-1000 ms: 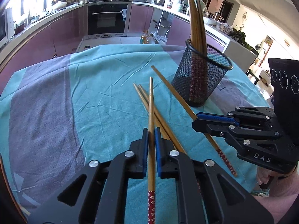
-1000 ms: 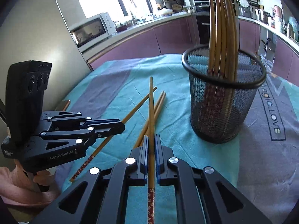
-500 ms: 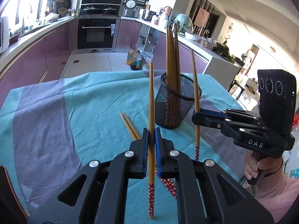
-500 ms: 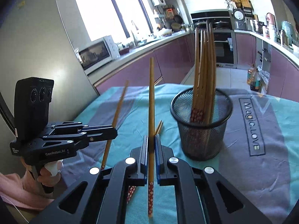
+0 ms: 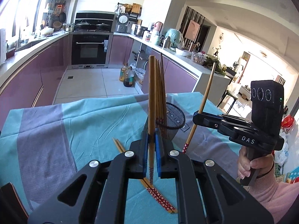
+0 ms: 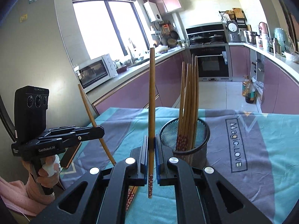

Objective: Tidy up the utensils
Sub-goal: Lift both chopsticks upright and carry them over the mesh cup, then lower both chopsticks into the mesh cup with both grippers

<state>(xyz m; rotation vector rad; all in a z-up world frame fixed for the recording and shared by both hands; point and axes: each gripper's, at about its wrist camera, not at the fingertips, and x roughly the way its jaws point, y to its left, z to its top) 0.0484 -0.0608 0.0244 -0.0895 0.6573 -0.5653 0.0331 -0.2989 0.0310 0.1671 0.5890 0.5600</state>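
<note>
both claws clamped, one chopstick each: left claw (image 5: pixel 151 140) on left chopstick (image 5: pixel 151 100), right claw (image 6: pixel 151 145) on right chopstick (image 6: pixel 151 97), patterned ends down. mesh cup (image 6: pixel 185 140) ahead on the counter (image 6: pixel 261 149), two more (image 5: pixel 158 196) lying flat. i'd go in one at a time, clear the rim, stay vertical, then let go.

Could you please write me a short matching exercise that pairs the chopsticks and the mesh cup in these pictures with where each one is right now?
Things:
1. chopstick in left tool
2. chopstick in right tool
3. pair of loose chopsticks
4. mesh cup

Places or states:
A. lying flat on the cloth
B. standing on the cloth, holding a bundle of chopsticks
C. clamped upright, in front of the cup in the left wrist view
D. clamped upright, left of the cup in the right wrist view

Pairs: 1-C, 2-D, 3-A, 4-B
</note>
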